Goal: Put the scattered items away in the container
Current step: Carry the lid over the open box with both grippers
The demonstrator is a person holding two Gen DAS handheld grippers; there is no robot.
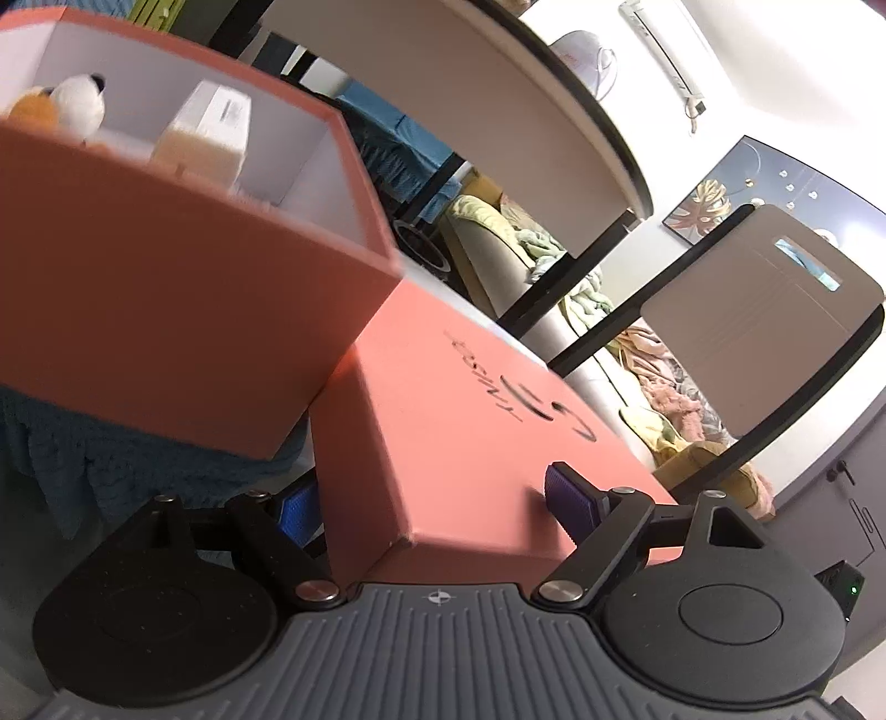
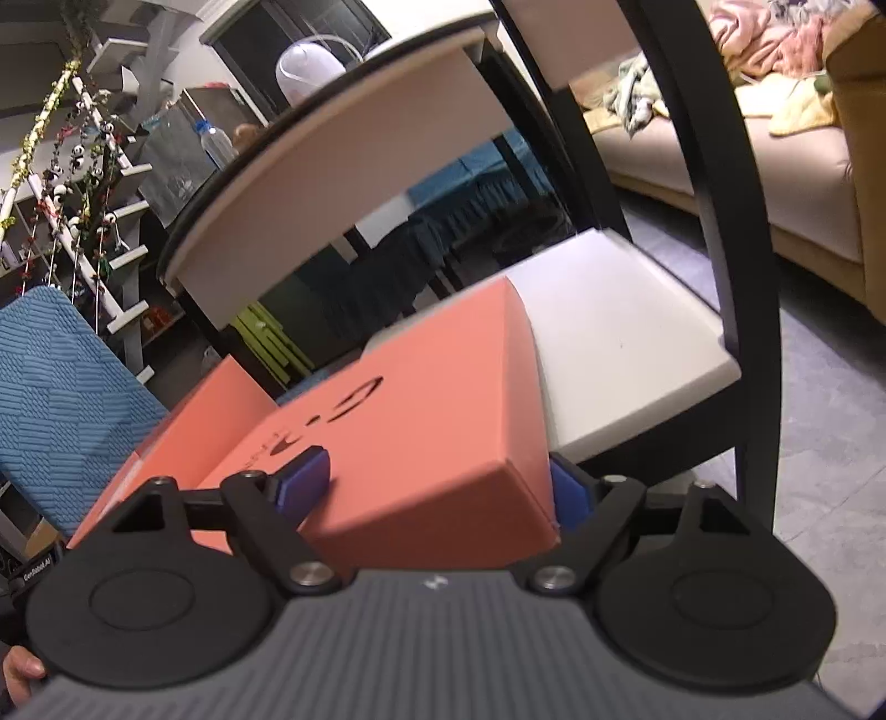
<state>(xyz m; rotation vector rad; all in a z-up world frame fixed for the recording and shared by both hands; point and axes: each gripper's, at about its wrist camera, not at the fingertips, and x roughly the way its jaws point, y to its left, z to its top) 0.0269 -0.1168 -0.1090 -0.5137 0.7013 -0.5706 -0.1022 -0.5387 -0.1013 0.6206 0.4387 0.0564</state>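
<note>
**Furniture and room around the work area**

A chair (image 2: pixel 626 338) with a white seat and black frame is seen in the right view. A beige sofa (image 2: pixel 775 183) is covered with crumpled blankets (image 2: pixel 758 39). A blue textured cloth (image 2: pixel 61 393) is seen at the left. A framed picture (image 1: pixel 775 188) is hung on the wall.

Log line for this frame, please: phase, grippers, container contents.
phase: lid handling | left gripper: shut on orange lid | right gripper: shut on same lid | open orange box: holds plush toy, white carton
</note>
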